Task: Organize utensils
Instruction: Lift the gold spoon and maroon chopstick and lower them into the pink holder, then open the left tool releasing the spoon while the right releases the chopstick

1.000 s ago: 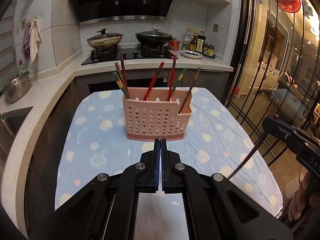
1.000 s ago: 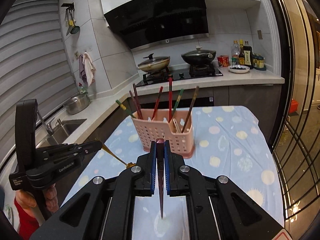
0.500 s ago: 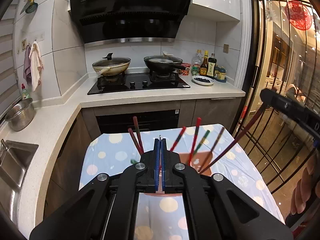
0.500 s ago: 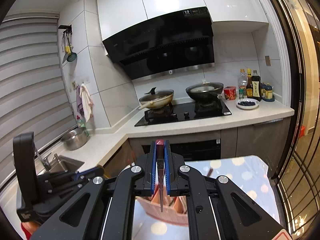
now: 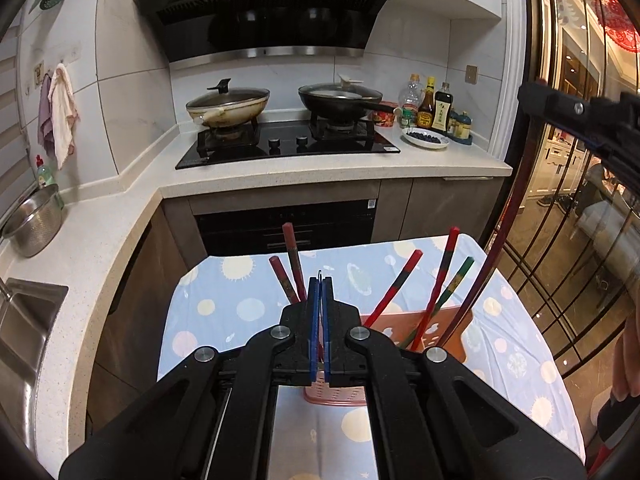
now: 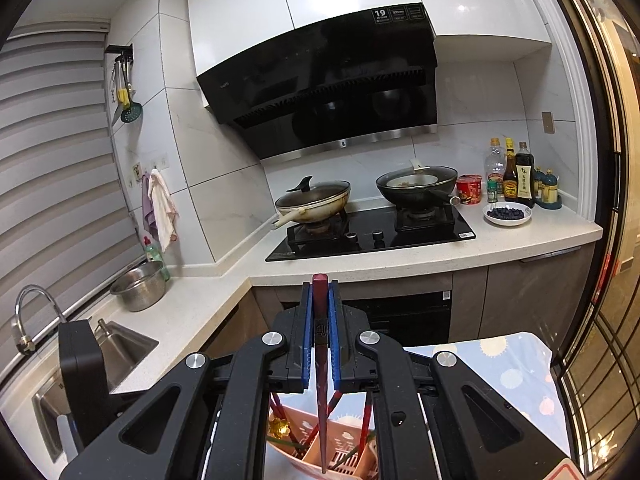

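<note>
From the left wrist view, a steel bowl (image 5: 34,220) sits far left of the jaws on the counter (image 5: 100,248), with a sink (image 5: 24,320) below it. The left gripper (image 5: 319,284) has its jaws pressed together; whether anything thin is pinched between the blue pads cannot be told. Just past and below the jaws stands the pink holder (image 5: 448,324) on the dotted cloth (image 5: 224,300), mostly hidden by the gripper body. Two red chopsticks (image 5: 290,260) rise just left of the jaw tips; three more (image 5: 444,268) lean to their right. Further right, a long dark chopstick (image 5: 500,240) slants from the right gripper (image 5: 548,100) at the upper right edge, its lower end in the holder's right part. A hand (image 5: 628,360) shows at the right edge.

From the right wrist view, the left gripper's black body (image 6: 84,368) stands at the far left, beside the sink (image 6: 120,348). The right gripper (image 6: 320,292) is clamped on the dark chopstick (image 6: 320,360), which runs between the blue pads and points down toward the holder (image 6: 320,456) beneath the jaws; whether its tip touches the holder cannot be told. Other chopsticks (image 6: 366,420) stand there, beside a gold ornament (image 6: 279,426) to the left. Beyond the jaws lie the stove (image 6: 372,236) with two lidded pans (image 6: 316,200), and bottles (image 6: 516,176) to the right.
</note>
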`<act>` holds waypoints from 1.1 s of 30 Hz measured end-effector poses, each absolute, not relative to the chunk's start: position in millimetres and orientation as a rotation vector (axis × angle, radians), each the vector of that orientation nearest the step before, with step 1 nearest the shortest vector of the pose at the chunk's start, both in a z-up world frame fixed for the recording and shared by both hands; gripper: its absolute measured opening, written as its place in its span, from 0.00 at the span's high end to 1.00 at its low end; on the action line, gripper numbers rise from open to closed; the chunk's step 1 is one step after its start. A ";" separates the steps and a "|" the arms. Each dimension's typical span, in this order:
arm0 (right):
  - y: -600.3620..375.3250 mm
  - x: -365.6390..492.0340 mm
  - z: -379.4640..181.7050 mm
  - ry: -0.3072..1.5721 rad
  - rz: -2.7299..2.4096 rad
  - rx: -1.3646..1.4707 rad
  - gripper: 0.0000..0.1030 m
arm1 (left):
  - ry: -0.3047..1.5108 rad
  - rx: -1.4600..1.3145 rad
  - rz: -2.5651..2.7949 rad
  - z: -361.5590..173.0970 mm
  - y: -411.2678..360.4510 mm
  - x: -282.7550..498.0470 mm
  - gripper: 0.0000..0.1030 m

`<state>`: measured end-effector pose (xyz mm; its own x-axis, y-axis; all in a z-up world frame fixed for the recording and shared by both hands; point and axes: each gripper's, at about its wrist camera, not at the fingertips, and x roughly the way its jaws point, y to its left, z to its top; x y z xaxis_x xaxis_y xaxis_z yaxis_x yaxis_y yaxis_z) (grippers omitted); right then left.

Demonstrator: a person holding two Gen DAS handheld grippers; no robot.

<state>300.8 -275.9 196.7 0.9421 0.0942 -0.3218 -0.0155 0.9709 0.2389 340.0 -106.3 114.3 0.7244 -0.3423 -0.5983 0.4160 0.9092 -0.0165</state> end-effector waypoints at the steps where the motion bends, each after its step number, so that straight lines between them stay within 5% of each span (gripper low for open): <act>1: -274.9 303.4 195.4 0.342 0.057 0.233 0.93 | 0.640 0.122 -0.421 111.5 -106.5 340.9 0.99; 12: -271.1 306.7 206.4 0.317 0.057 0.221 0.94 | 0.666 0.115 -0.427 99.4 -106.9 342.8 0.99; 28: -254.3 324.5 129.6 0.514 0.066 0.183 0.93 | 0.689 0.097 -0.426 92.4 -105.5 347.8 0.99; 30: -255.4 322.9 122.6 0.518 0.057 0.192 0.88 | 0.694 0.095 -0.424 91.2 -104.5 348.8 0.98; 33: -258.4 319.1 115.8 0.516 0.052 0.206 0.67 | 0.692 0.100 -0.405 89.7 -104.1 349.1 0.95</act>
